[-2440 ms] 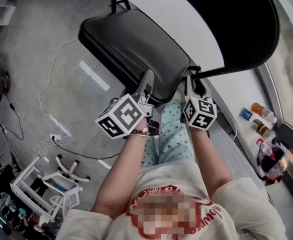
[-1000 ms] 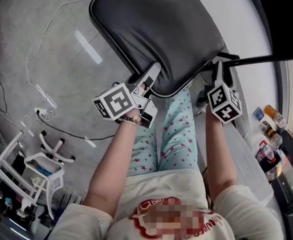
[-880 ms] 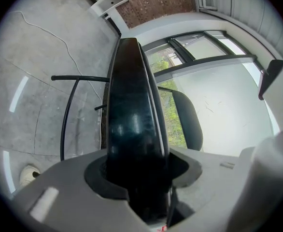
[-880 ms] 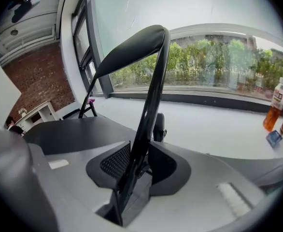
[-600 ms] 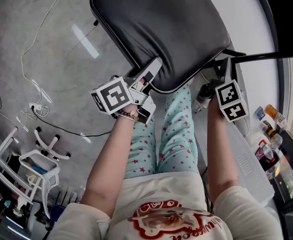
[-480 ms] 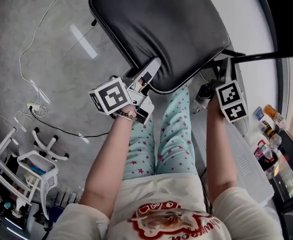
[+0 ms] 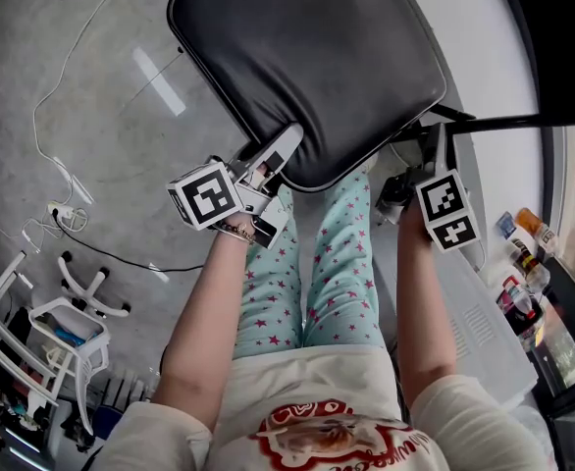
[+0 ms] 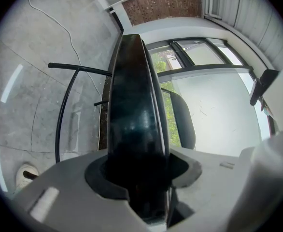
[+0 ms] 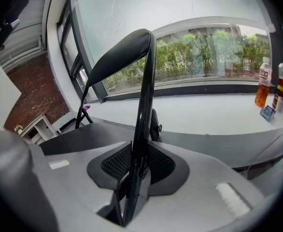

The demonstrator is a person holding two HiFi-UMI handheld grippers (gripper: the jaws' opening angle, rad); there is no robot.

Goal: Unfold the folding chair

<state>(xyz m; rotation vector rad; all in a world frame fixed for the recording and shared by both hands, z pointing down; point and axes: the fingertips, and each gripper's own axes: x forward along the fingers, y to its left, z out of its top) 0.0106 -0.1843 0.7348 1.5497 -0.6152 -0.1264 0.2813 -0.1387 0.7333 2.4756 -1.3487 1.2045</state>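
left hand-held gripper (image 7: pixel 280 150): clenched on near edge of seat (image 7: pixel 317 57); seat extends far
right hand-held gripper (image 7: pixel 431 140): jaws just been closing; frame tube (image 7: pixel 503 121) is gripped, runs right

Bright daylight pours through the window (image 9: pixel 199 57); the sill (image 9: pixel 204 115) below it is almost blown out; pale glare streaks lie on the floor (image 7: pixel 121 165) away from the window; the chair seat (image 7: pixel 307 67) carries a soft sheen; both gripper views bulge fisheye, with black corners and blurred foregrounds.
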